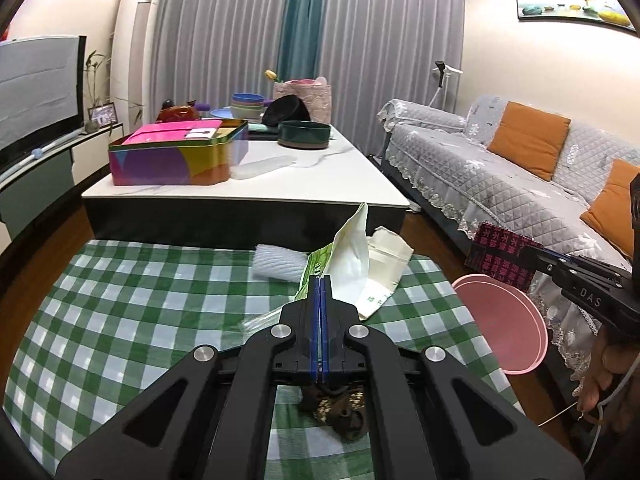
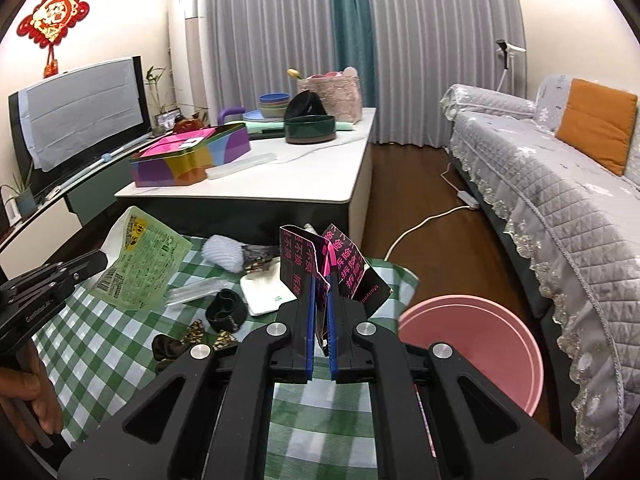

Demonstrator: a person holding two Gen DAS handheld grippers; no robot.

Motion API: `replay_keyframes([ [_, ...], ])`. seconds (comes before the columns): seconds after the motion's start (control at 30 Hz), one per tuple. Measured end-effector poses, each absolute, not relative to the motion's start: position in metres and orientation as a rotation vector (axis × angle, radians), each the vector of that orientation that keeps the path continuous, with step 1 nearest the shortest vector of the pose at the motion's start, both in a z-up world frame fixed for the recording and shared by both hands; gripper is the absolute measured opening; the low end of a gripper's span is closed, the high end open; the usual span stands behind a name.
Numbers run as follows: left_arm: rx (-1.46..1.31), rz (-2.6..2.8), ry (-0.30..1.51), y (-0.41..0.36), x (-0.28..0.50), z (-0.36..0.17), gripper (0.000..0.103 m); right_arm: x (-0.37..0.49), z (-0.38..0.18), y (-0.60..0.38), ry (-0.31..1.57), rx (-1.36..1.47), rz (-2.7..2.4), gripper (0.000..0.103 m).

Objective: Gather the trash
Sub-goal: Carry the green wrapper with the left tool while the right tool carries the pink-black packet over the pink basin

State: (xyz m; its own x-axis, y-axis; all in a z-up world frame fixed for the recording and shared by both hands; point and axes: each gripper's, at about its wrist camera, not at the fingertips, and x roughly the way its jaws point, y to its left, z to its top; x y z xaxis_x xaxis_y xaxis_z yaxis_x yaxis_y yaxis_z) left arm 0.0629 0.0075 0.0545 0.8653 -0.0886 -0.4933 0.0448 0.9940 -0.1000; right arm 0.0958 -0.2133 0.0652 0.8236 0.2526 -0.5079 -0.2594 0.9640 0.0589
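Observation:
My left gripper [image 1: 320, 282] is shut on a green and white snack pouch [image 1: 350, 250], held above the green checked cloth [image 1: 120, 300]. The right wrist view shows that pouch [image 2: 140, 264] hanging from the left gripper [image 2: 98, 261]. My right gripper [image 2: 320, 286] is shut on a crumpled black packet with pink characters [image 2: 340, 264], beside the pink bin [image 2: 472, 344]. On the cloth lie a white packet [image 2: 264, 292], a white foam piece [image 2: 224, 256], a black band [image 2: 226, 310], clear plastic [image 2: 196, 292] and brown wrappers [image 2: 192, 340].
Beyond the cloth stands a white coffee table [image 2: 304, 176] with a colourful tin [image 2: 188, 156], bowls and a dark green dish. A grey covered sofa [image 2: 560, 184] runs along the right. A power cable [image 2: 424, 220] crosses the wood floor. A television [image 2: 80, 112] is at left.

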Motion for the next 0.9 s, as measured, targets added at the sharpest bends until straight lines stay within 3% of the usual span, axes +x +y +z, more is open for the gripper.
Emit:
replay_keyframes([
  [0.9, -0.079, -0.183, 0.509, -0.034, 0.072, 0.054, 0.000, 0.098, 0.067, -0.256, 0.531, 0.009, 0.153, 0.006],
])
